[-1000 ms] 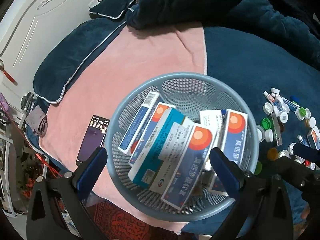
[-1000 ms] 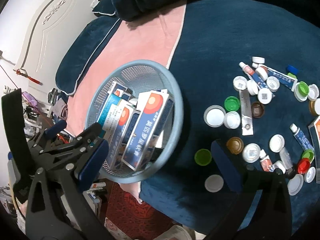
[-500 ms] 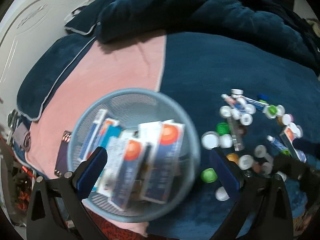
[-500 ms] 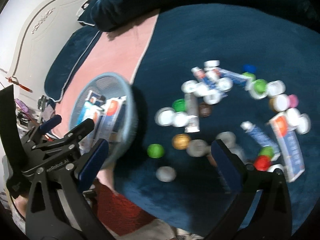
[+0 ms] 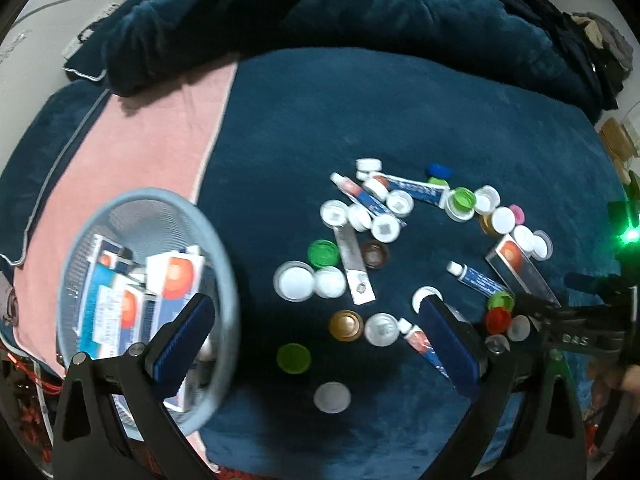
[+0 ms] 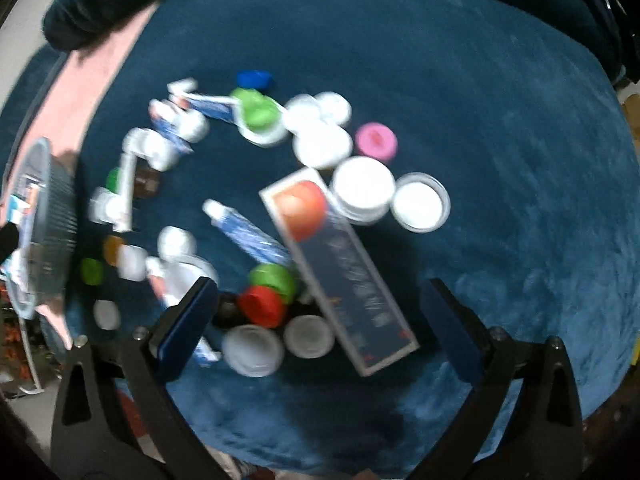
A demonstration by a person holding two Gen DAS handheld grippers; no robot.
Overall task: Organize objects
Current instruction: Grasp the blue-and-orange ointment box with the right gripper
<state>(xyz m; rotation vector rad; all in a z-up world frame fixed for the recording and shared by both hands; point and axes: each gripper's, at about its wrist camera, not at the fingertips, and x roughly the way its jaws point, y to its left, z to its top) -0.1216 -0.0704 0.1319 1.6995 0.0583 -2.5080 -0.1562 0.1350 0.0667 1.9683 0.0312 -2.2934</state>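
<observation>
A grey mesh basket holds several medicine boxes at the left; it also shows in the right wrist view. Many bottle caps, small tubes and one blue box with an orange dot lie scattered on the dark blue blanket. The same box shows in the left wrist view. My left gripper is open and empty above the caps beside the basket. My right gripper is open and empty, its jaws either side of the box's near end and the caps by it.
A pink towel lies under the basket at the left. Bunched dark bedding lies at the back. A white headboard is at the far left. The right gripper's body shows at the right edge.
Both grippers have swung right, away from the basket toward the scattered caps and tubes. The right gripper has come down close over the blue box. Both stayed open.
</observation>
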